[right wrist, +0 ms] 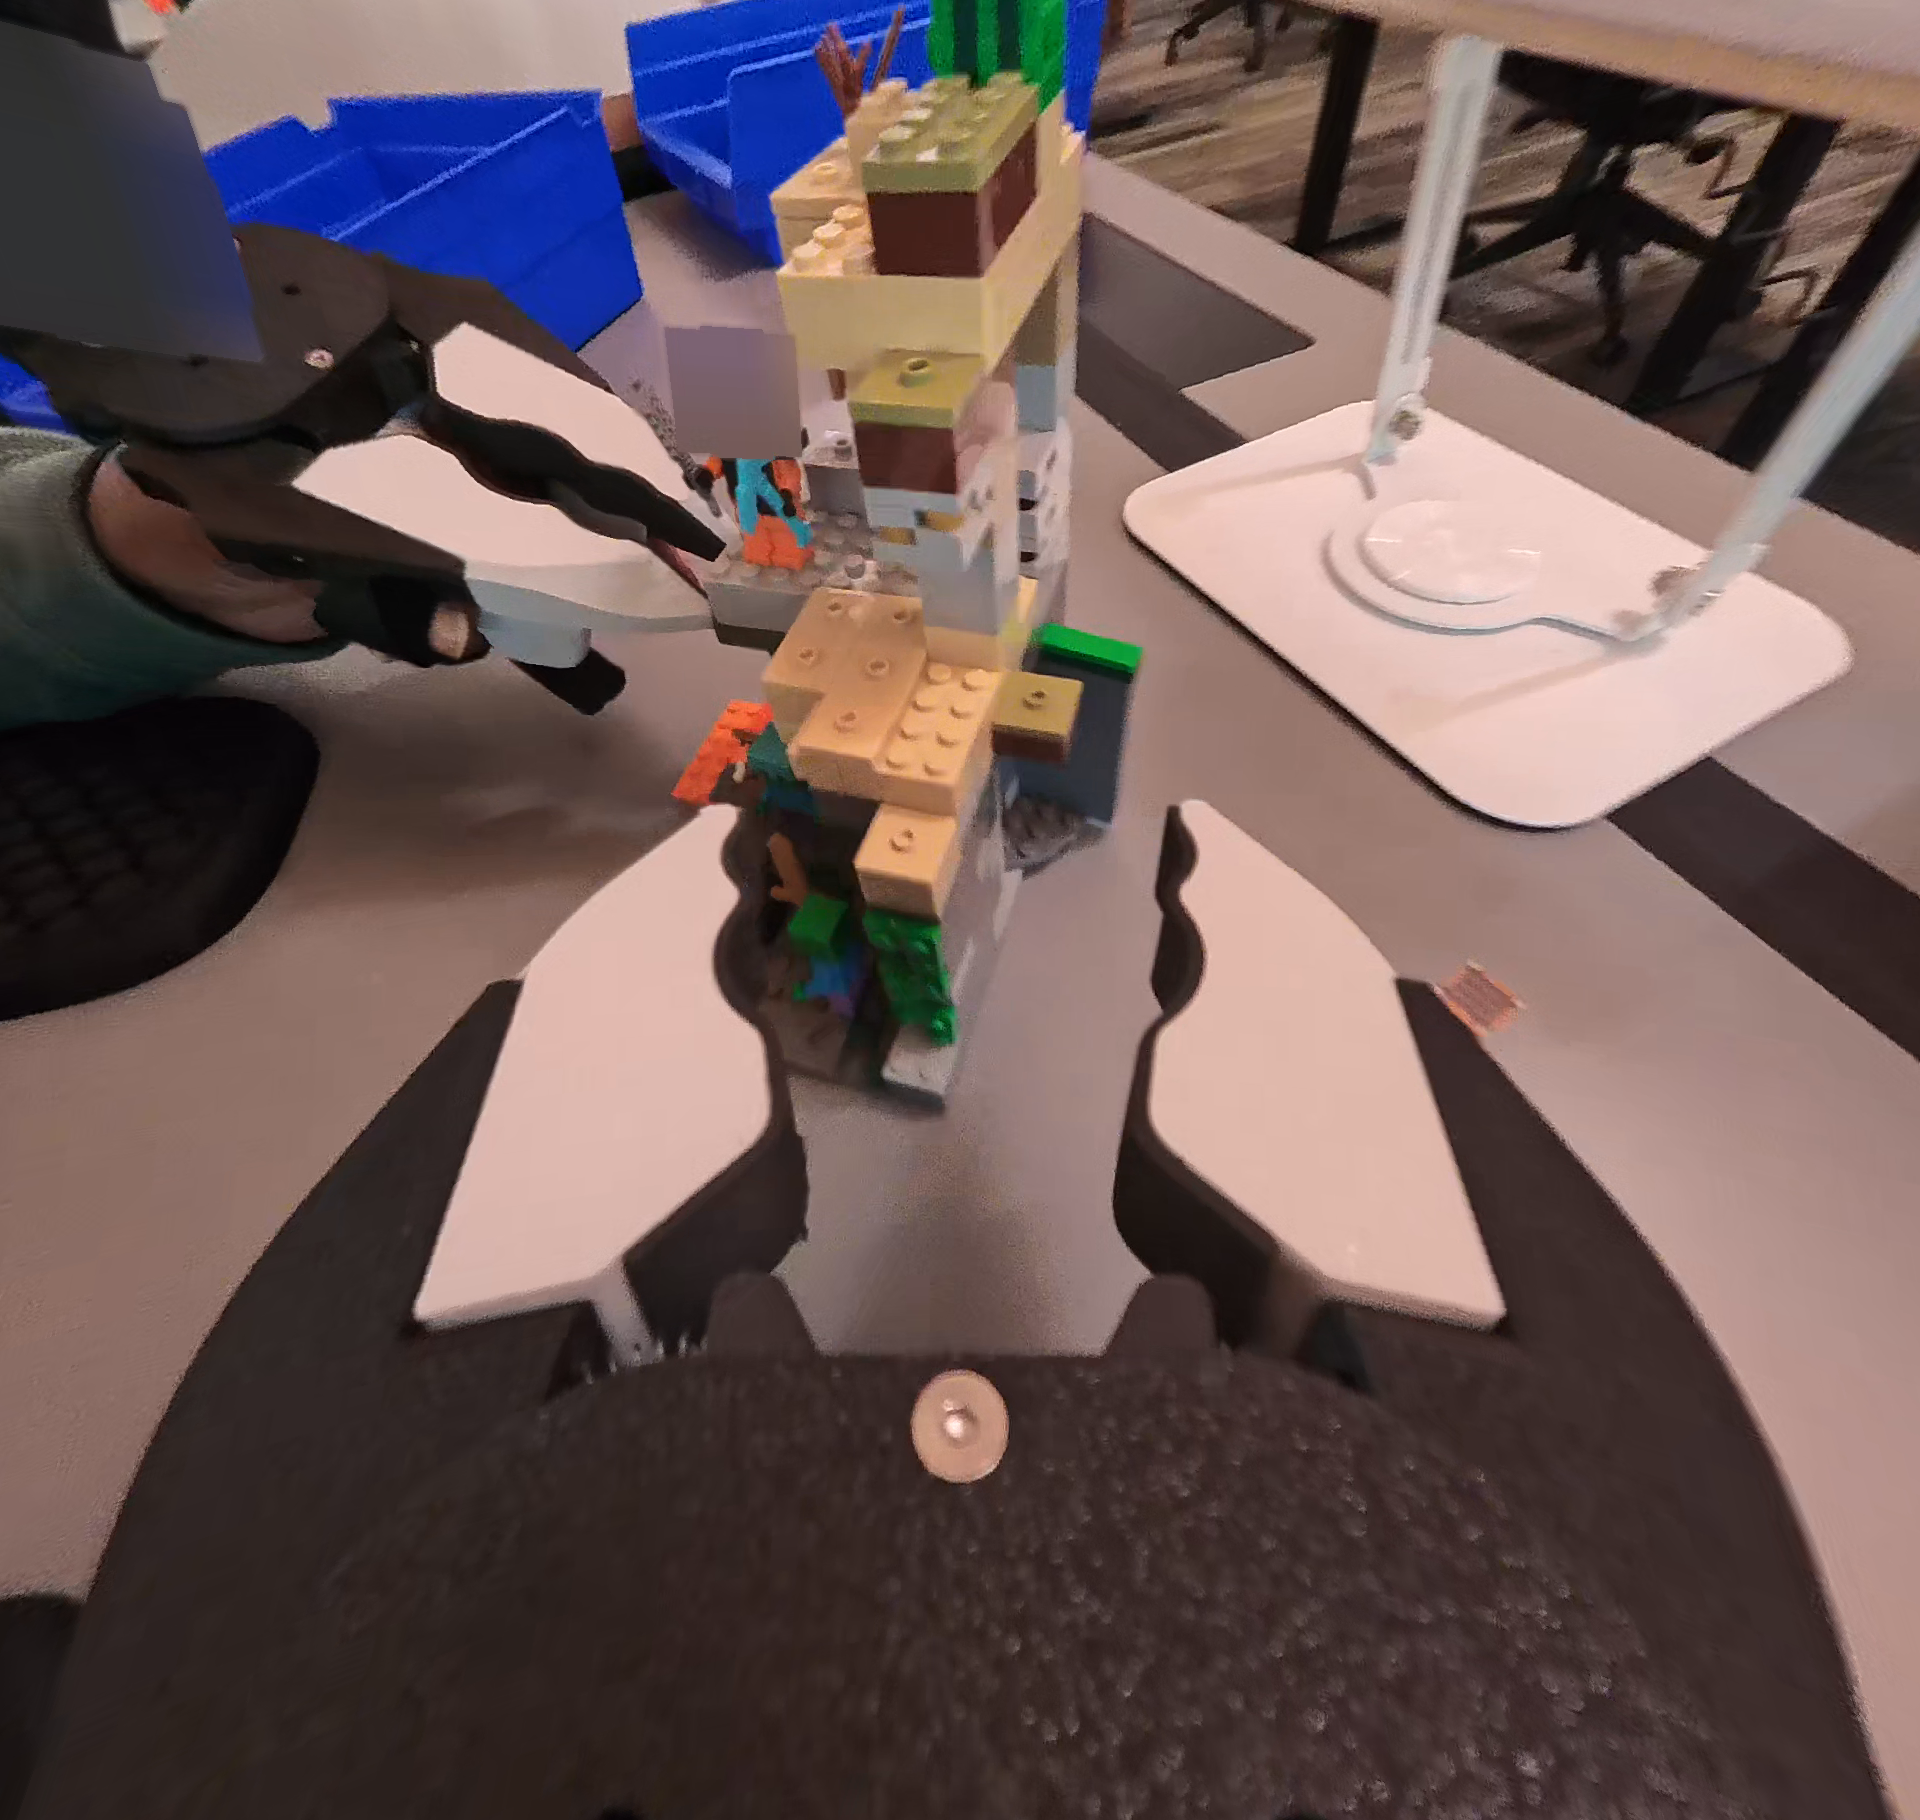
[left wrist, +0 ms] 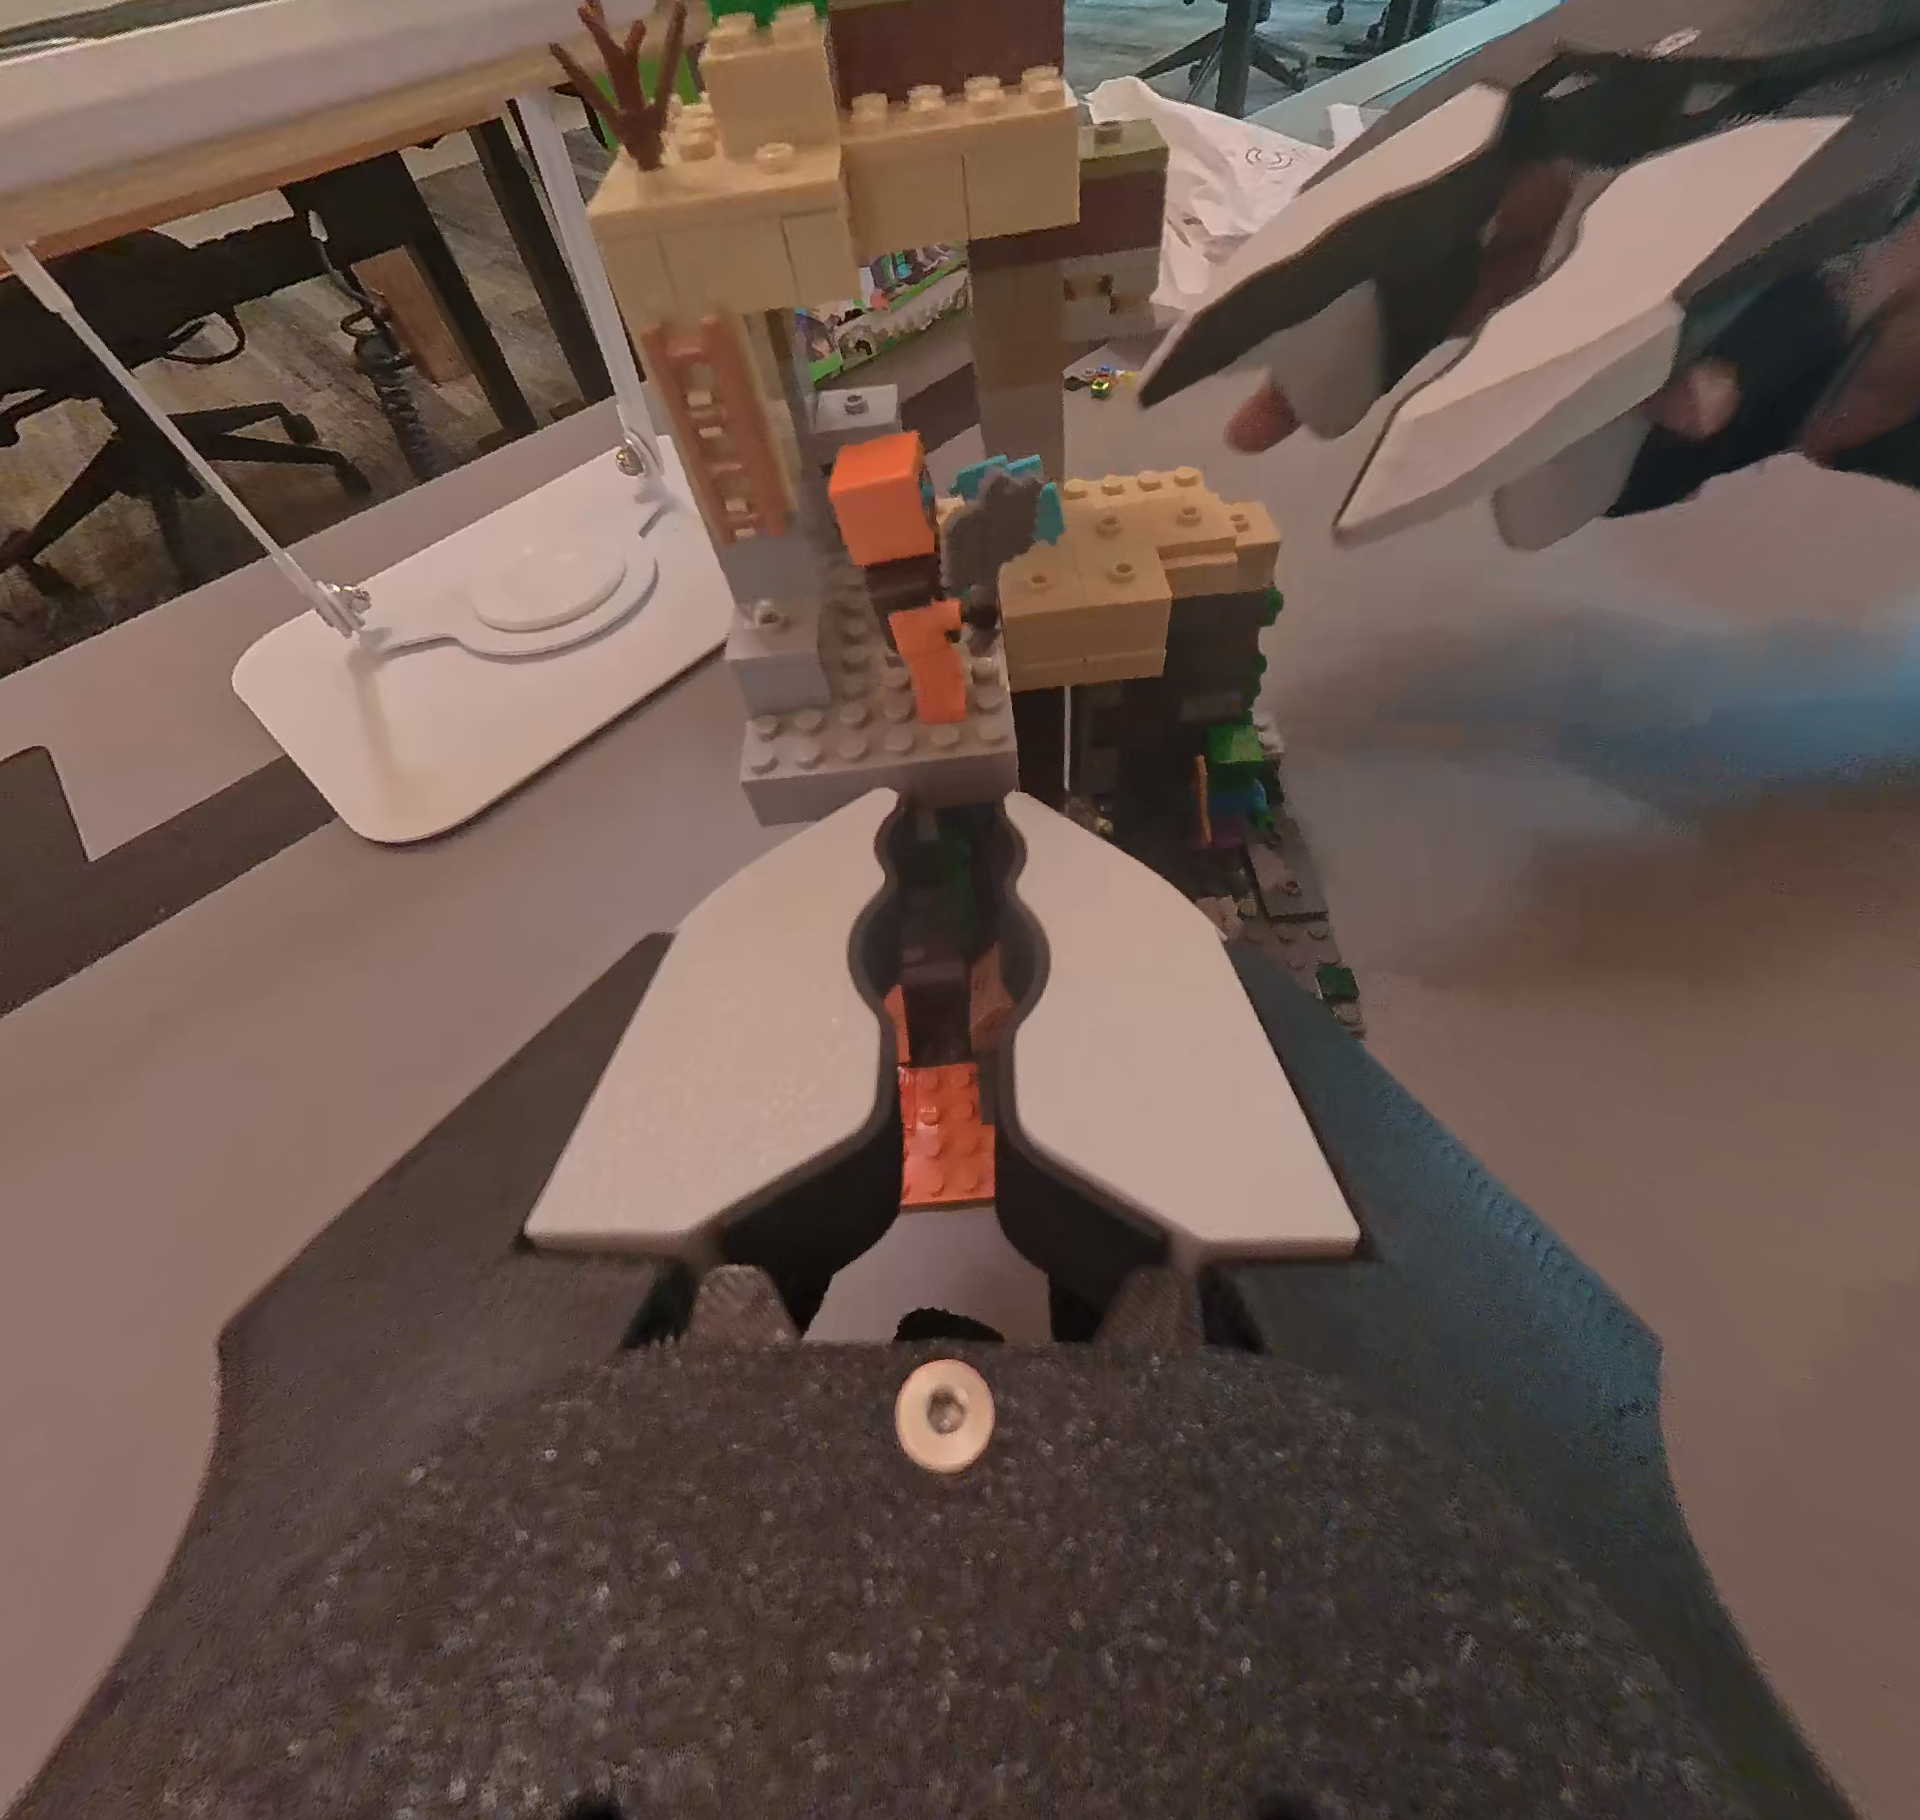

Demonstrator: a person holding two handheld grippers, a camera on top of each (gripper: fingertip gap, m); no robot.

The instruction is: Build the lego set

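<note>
The left gripper (left wrist: 951,814) pinches the lego tower's (right wrist: 925,482) grey ledge (left wrist: 878,762); the right gripper (right wrist: 956,835) hangs wide, empty — best brace firmly.

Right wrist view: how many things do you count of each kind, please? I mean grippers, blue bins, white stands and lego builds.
Grippers: 2, the right gripper and the left gripper
Blue bins: 2
White stand: 1
Lego build: 1
Total: 6
</note>
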